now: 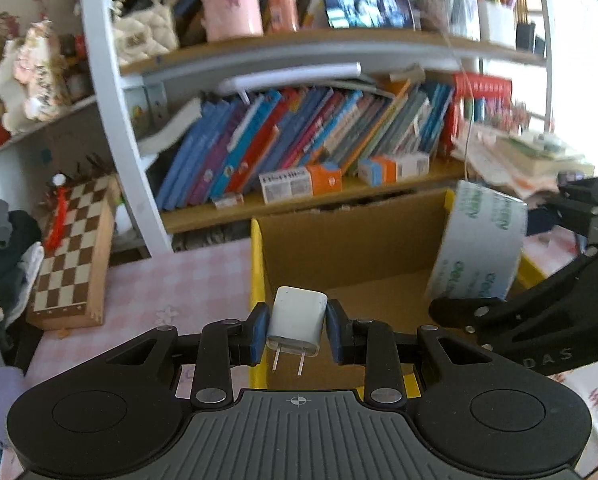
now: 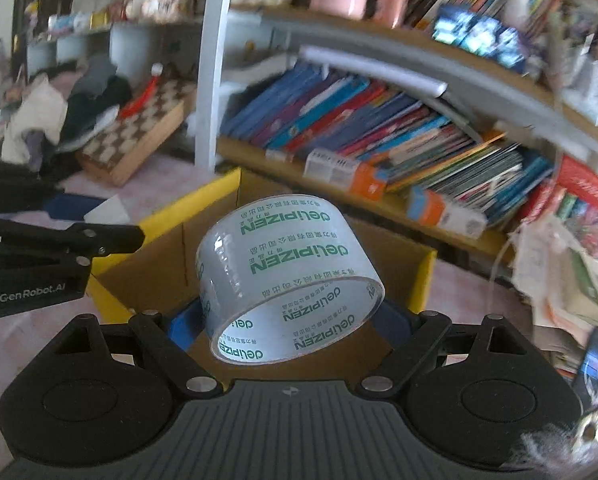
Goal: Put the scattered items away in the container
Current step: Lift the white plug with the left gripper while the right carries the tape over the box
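Observation:
My left gripper (image 1: 297,330) is shut on a white plug charger (image 1: 297,322), its two prongs pointing back at the camera, held above the near left rim of the cardboard box (image 1: 339,240) with yellow flaps. My right gripper (image 2: 289,320) is shut on a wide roll of clear tape (image 2: 287,272) with green print, hanging over the same cardboard box (image 2: 151,276). In the left wrist view the roll of tape (image 1: 479,240) and the right gripper's black arm show at the right, over the box's right side. The left gripper's black body (image 2: 39,252) shows at the left of the right wrist view.
The box stands on a pink checked tablecloth (image 1: 171,288) in front of a bookshelf (image 1: 299,140) full of leaning books and small cartons. A wooden chessboard (image 1: 75,256) lies at the left beside a heap of clothes. Loose papers pile up at the right (image 2: 559,264).

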Demonstrator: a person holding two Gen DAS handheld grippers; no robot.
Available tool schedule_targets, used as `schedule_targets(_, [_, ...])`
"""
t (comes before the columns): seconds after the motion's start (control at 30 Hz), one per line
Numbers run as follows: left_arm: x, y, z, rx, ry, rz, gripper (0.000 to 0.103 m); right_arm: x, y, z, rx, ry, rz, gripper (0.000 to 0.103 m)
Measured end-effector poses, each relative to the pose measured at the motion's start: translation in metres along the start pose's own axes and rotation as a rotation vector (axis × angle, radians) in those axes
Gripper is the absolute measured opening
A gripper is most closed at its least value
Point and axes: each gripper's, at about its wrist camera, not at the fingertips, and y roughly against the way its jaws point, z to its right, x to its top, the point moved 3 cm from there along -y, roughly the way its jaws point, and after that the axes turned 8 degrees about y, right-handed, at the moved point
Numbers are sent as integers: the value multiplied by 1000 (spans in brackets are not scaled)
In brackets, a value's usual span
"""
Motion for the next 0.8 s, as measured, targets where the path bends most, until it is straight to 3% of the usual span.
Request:
schedule_targets(0.27, [-7,-38,11,-4,-100,-115,29,-1,-50,9,94,77,-117,88])
schedule_targets(0.8, [-5,-65,12,-12,-145,-195,29,-3,-74,20,259,24,-181,88])
